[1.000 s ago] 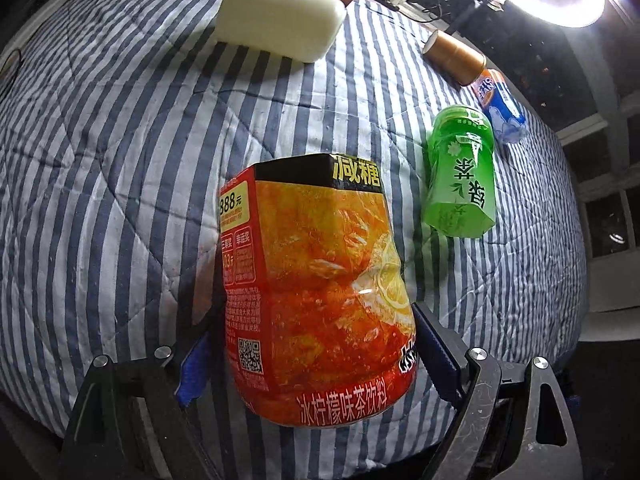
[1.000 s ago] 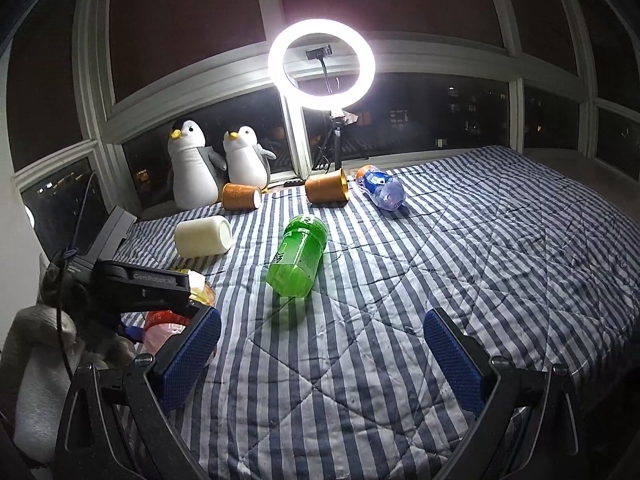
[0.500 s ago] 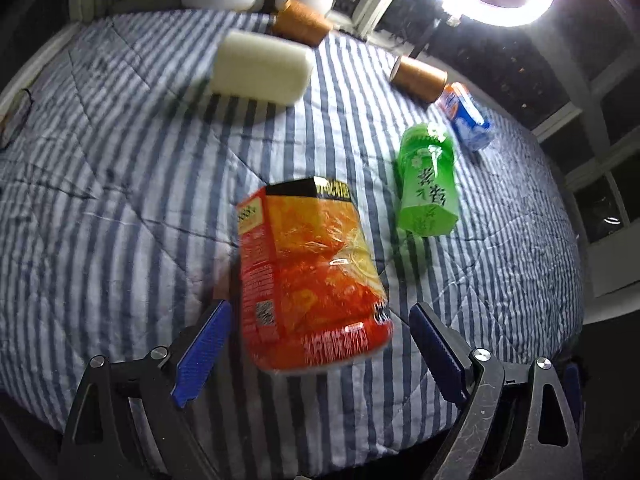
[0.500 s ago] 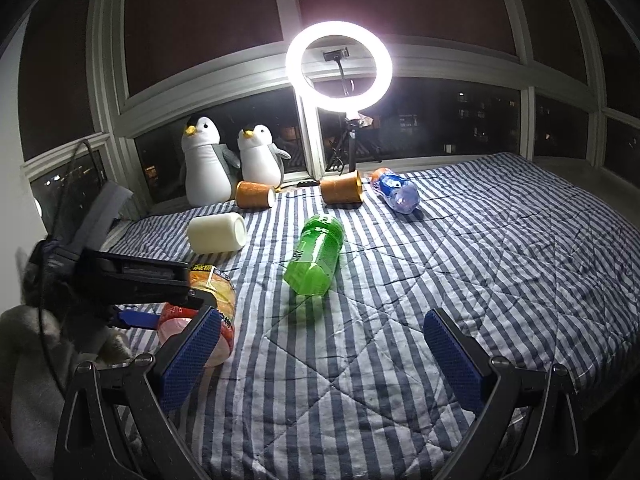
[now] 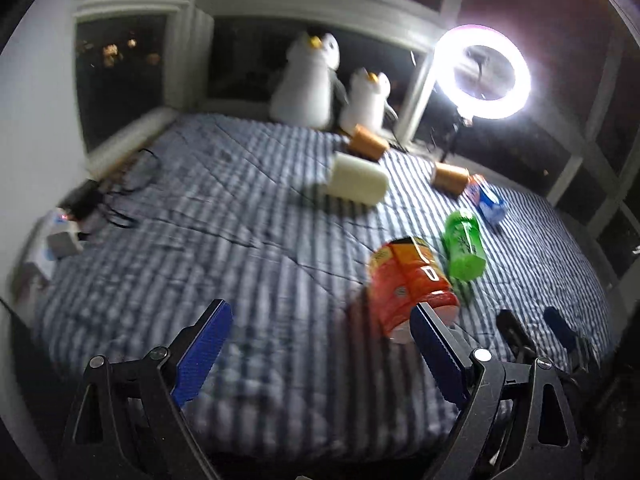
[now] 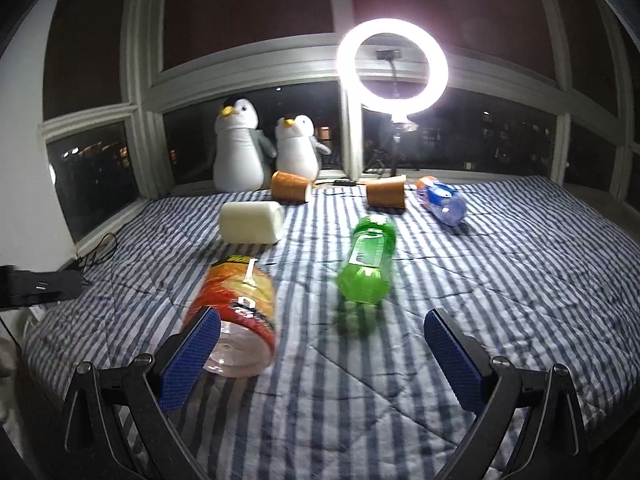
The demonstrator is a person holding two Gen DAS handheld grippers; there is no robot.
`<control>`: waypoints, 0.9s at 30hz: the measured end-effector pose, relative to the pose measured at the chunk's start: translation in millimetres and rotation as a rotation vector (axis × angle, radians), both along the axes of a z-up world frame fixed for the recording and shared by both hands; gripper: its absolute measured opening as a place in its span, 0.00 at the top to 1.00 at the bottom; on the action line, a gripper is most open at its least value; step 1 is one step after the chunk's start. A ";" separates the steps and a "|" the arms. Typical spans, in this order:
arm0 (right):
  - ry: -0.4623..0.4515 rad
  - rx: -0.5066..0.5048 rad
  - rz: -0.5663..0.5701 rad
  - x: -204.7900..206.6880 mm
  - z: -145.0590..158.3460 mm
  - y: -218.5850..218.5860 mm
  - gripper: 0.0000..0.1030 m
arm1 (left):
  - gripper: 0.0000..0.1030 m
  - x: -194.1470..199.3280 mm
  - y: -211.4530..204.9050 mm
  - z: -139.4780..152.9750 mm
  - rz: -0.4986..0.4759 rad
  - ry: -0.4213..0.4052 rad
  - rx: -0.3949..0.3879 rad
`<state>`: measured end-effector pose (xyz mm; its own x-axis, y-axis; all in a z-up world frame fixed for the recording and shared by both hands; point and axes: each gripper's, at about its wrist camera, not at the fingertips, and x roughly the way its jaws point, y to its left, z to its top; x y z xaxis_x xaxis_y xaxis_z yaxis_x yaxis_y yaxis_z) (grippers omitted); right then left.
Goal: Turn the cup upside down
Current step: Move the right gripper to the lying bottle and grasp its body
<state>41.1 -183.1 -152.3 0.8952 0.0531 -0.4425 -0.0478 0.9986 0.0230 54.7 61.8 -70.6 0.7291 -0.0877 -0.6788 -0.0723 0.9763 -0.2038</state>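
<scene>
Right wrist view: the orange cup [image 6: 234, 312] lies on its side at lower left on the striped bed [image 6: 500, 280], ungripped because both tongs, right [image 6: 320, 356] and left [image 5: 320, 356], gape empty.

L gripper [image 5: 320, 354] & R gripper [image 6: 318, 356] both spread wide (nothing gripped).

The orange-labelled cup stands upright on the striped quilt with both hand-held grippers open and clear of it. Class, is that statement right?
Not quite. The orange-labelled cup lies on its side on the striped quilt, its clear base facing the camera, as the right wrist view shows. The rest holds: the left hand-held gripper and the right hand-held gripper are both open and clear of it.
</scene>
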 end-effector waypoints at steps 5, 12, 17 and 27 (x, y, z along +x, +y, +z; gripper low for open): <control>0.013 -0.012 0.041 13.0 -10.9 26.2 0.02 | 0.10 -24.6 16.7 10.6 0.034 -0.054 0.002; 0.048 -0.007 0.096 25.1 -29.1 50.1 0.02 | 0.10 -41.7 31.0 12.0 0.075 -0.075 0.008; 0.092 -0.019 0.126 36.1 -41.4 62.9 0.02 | 0.10 -45.4 38.7 8.9 0.085 -0.070 -0.002; 0.173 -0.120 0.130 57.4 -64.3 84.9 0.02 | 0.10 -46.9 53.4 8.7 0.105 -0.072 -0.040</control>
